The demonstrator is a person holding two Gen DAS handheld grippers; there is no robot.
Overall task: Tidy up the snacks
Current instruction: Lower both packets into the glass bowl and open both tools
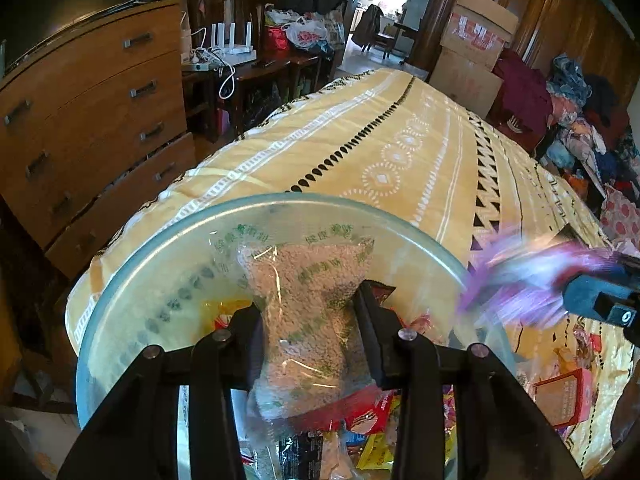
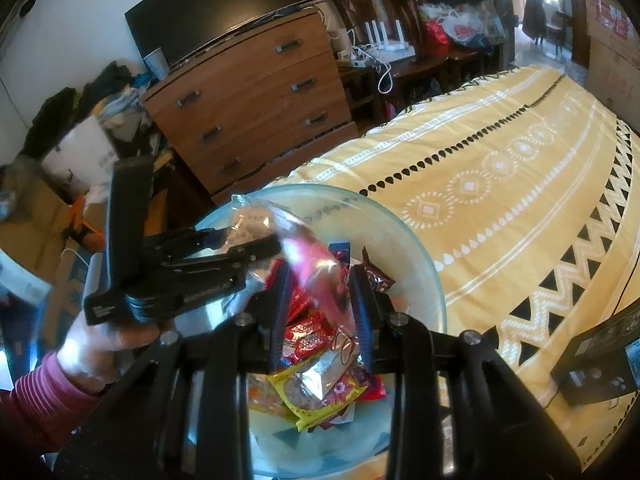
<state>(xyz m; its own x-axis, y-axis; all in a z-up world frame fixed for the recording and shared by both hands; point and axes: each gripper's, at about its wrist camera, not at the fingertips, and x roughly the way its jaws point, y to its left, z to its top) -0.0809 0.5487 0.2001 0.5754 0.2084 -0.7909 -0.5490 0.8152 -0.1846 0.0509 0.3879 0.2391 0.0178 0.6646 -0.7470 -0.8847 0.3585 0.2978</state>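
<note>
A clear glass bowl (image 1: 132,264) sits on the yellow patterned cloth and holds several snack packets (image 2: 316,384). My left gripper (image 1: 308,316) is shut on a clear bag of pale grainy snack (image 1: 304,300) and holds it over the bowl; it also shows in the right wrist view (image 2: 236,248) at the left. My right gripper (image 2: 320,308) is shut on a pink and clear packet (image 2: 320,276), blurred, above the bowl (image 2: 412,248). In the left wrist view that packet (image 1: 520,280) is a purple blur at the bowl's right rim.
A wooden chest of drawers (image 1: 92,128) stands left of the cloth-covered surface (image 1: 400,140). More packets and a red box (image 1: 564,396) lie on the cloth at the right. A black box (image 2: 600,356) sits at the right edge. Chairs and bags clutter the back.
</note>
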